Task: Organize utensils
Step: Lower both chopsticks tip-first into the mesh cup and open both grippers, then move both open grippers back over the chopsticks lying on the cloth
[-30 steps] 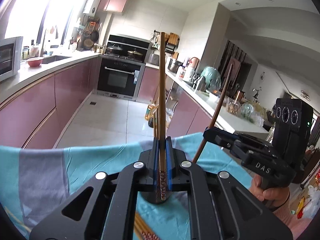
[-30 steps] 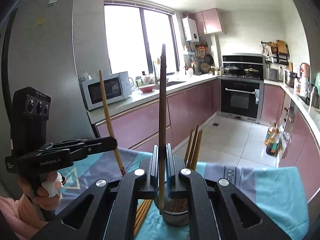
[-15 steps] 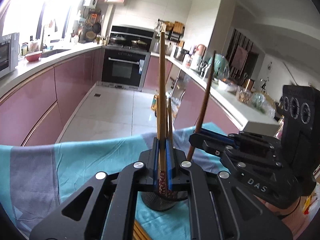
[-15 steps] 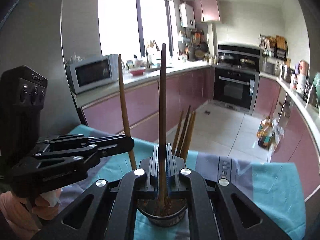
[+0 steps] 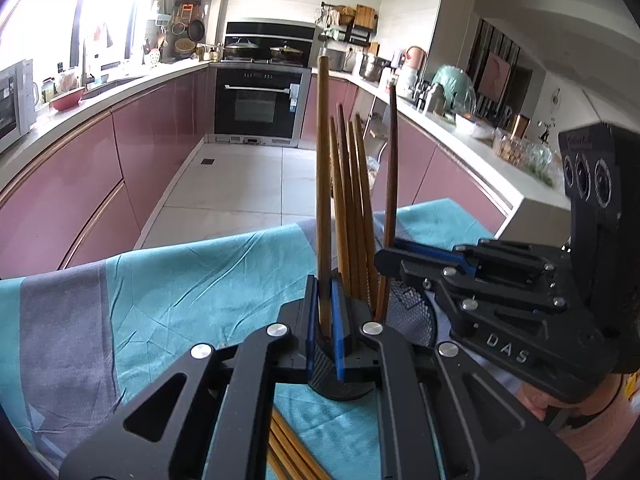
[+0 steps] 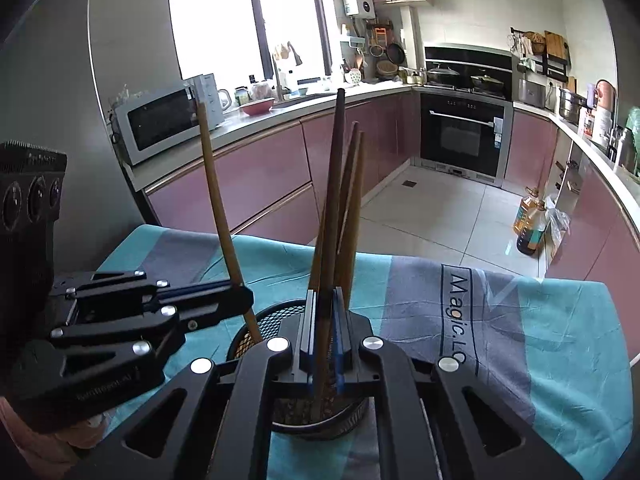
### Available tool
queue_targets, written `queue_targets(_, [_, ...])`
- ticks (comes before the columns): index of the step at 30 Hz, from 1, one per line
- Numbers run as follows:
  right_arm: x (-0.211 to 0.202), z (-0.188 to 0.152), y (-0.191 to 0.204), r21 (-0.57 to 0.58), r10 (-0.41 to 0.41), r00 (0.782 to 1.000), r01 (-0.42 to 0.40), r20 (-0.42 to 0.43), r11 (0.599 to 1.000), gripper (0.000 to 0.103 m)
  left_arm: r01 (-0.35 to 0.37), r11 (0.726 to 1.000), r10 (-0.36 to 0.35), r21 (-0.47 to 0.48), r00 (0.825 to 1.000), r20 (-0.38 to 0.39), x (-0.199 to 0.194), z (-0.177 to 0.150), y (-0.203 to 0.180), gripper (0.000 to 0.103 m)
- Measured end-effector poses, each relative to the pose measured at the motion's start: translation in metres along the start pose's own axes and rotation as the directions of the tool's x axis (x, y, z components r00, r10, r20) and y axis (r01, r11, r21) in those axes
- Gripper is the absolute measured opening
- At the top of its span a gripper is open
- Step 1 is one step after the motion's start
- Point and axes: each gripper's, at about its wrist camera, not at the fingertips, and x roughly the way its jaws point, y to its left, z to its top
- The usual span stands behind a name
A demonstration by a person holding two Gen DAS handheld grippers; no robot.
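Note:
A black mesh holder (image 6: 272, 320) stands on the teal and grey cloth (image 5: 180, 280) with several wooden chopsticks (image 5: 352, 208) upright in it. My left gripper (image 5: 324, 300) is shut on a light brown chopstick (image 5: 322, 184), held upright with its lower end down inside the holder (image 5: 412, 312). My right gripper (image 6: 324, 308) is shut on a darker chopstick (image 6: 334, 200), also upright with its lower end in the holder. Each gripper shows in the other's view: the right gripper (image 5: 384, 256) with its dark chopstick (image 5: 391, 184), the left gripper (image 6: 240, 296) with its light chopstick (image 6: 218, 200).
More loose chopsticks (image 5: 288, 452) lie on the cloth under my left gripper. Beyond the table's far edge are pink kitchen cabinets (image 5: 80, 168), an oven (image 5: 260, 104) and a microwave (image 6: 160, 124). A person's hand (image 5: 592, 432) holds the right gripper.
Both grippers have come down and tilted forward, each bringing its chopstick's lower end down into the mesh holder. The holder now sits right under the fingertips in both views.

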Motion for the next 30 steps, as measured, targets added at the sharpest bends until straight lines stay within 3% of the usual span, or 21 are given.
queue_targets(6, [0.003, -0.003, -0.008, 0.032, 0.000, 1.000, 0.000, 0.006, 1.000, 0.008, -0.034, 0.999, 0.034, 0.019, 0.999, 0.008, -0.003, -0.003, -0.005, 0.012])
queue_targets(13, [-0.006, -0.008, -0.003, 0.030, 0.010, 0.999, -0.011, 0.034, 1.000, 0.016, -0.064, 0.998, 0.063, 0.021, 0.997, 0.042, -0.020, -0.013, -0.005, 0.027])
queue_targets(18, [-0.018, -0.012, 0.003, 0.025, 0.028, 0.998, -0.030, 0.057, 0.999, 0.021, -0.068, 0.998, 0.068, 0.000, 0.996, 0.048, -0.032, -0.023, 0.003, 0.029])
queue_targets(24, [-0.032, -0.021, 0.019, -0.007, 0.051, 0.996, -0.050, 0.072, 0.999, 0.032, -0.092, 0.995, 0.093, -0.025, 0.994, 0.050, -0.048, -0.040, 0.011, 0.043])
queue_targets(30, [-0.043, -0.035, 0.037, -0.040, 0.107, 0.992, -0.105, 0.066, 0.994, 0.042, -0.180, 0.983, 0.181, -0.038, 0.982, 0.046, -0.063, -0.062, 0.020, 0.061])
